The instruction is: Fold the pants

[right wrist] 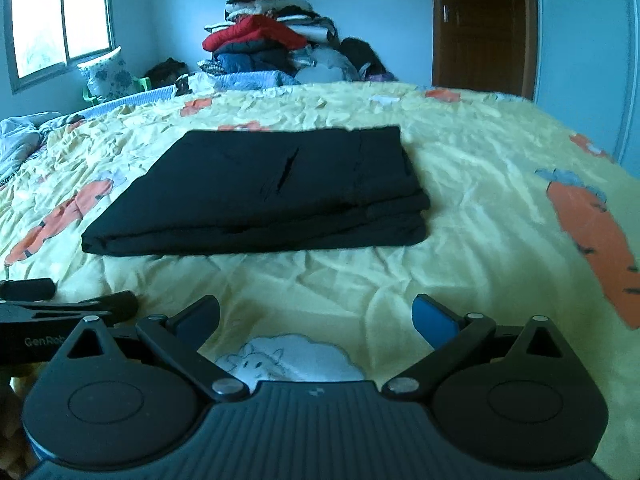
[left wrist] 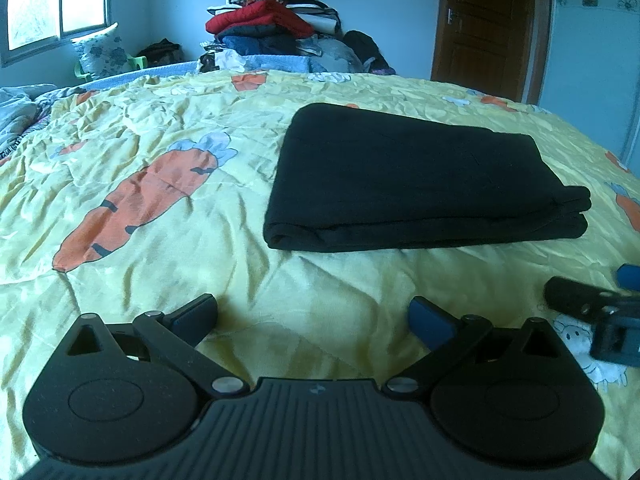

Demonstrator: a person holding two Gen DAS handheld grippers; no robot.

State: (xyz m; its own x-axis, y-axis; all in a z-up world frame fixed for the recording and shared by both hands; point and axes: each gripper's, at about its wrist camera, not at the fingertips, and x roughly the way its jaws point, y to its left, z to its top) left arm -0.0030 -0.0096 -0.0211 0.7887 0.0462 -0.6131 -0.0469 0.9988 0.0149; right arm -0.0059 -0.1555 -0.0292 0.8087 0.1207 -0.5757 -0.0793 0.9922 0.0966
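Yellow carrot-print quilt [left wrist: 168,240] covers the bed, and a heap of mixed clothes [left wrist: 272,28] rises at its far edge. Black folded pants [left wrist: 416,184] lie flat mid-bed. Near its front edge, the left tool [left wrist: 312,316] and right tool [right wrist: 316,316] hover with fingers spread apart, both empty.

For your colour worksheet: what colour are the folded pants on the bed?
Black pants, seen best in the right wrist view.

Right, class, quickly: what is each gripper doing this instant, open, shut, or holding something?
Left gripper: open, holding nothing, short of the folded black pants.
Right gripper: open, holding nothing, over the yellow bedspread.
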